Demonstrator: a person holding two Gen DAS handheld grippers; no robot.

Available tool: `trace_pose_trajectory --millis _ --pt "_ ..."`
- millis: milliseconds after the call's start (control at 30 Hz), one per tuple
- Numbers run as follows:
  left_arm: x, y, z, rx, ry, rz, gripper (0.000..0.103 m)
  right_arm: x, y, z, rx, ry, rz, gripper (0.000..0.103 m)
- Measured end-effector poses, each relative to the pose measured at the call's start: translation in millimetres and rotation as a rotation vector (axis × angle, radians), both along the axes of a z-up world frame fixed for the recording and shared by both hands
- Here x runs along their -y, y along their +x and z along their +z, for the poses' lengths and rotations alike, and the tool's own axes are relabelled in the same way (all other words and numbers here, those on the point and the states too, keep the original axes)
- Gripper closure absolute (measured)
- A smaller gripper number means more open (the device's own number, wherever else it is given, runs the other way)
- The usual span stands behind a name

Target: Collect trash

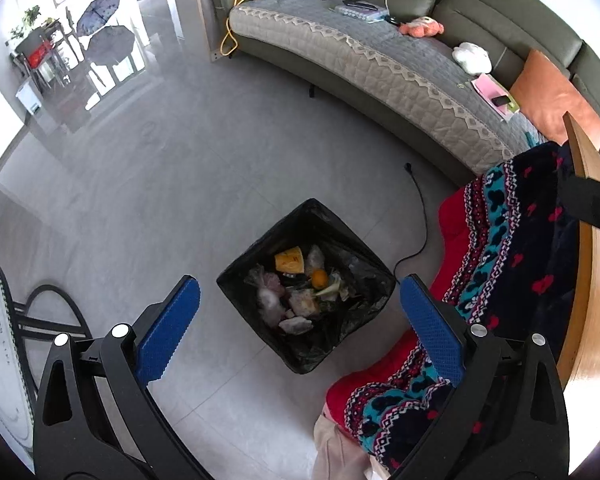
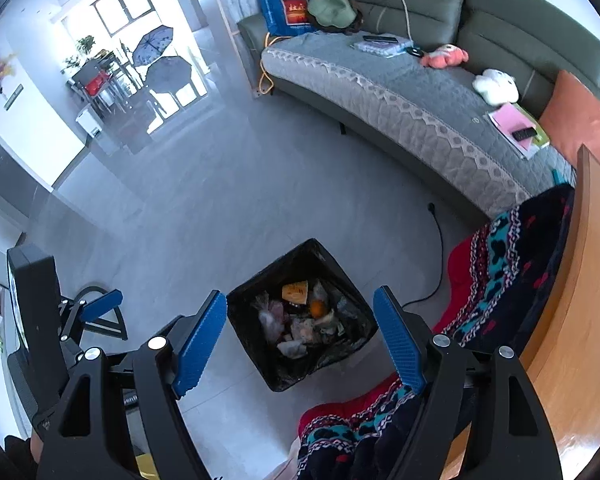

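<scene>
A bin lined with a black bag (image 1: 340,232) stands on the grey floor, holding an orange peel (image 1: 289,260), a small orange (image 1: 320,278) and crumpled wrappers (image 1: 296,324). My left gripper (image 1: 299,280) hangs over the bin, open, with nothing between its blue pads. In the right wrist view the same bin (image 2: 300,254) lies below my right gripper (image 2: 300,294), which is open and empty too. One blue finger (image 2: 102,307) of the left gripper shows at the left of that view.
A red, teal and black patterned blanket (image 1: 512,248) hangs off a wooden table edge (image 1: 588,280) right of the bin. A black cable (image 1: 422,216) runs across the floor behind it. A grey-covered sofa (image 1: 360,64) lines the back. A round stand (image 1: 4,344) sits at left.
</scene>
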State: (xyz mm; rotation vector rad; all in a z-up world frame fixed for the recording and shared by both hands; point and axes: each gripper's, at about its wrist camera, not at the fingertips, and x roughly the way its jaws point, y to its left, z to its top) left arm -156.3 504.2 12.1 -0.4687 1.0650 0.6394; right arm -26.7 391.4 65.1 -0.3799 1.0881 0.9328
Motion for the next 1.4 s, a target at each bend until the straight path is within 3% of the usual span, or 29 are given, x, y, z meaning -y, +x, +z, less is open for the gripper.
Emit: trace_pose_trajectory --millis 233,367,667,1067,1400 --pt "11 14 -1 0.014 0.005 -0.061 0.006 25 2 -2 -0.028 0.009 -0.053 0.026" --pt "23 22 9 0.034 0.016 -0.107 0.006 47 2 8 -0.013 0.037 -0.097 0.019" --pt "80 55 45 0.111 0.057 -0.241 0.006 138 11 32 0.065 0.087 -0.235 0.016" --pt "225 105 65 0.154 0.052 -0.483 0.006 312 31 34 0.091 0.092 -0.486 0.015" --pt "342 125 59 0.173 0.023 -0.634 0.006 440 32 8 0.066 0.064 -0.672 0.015"
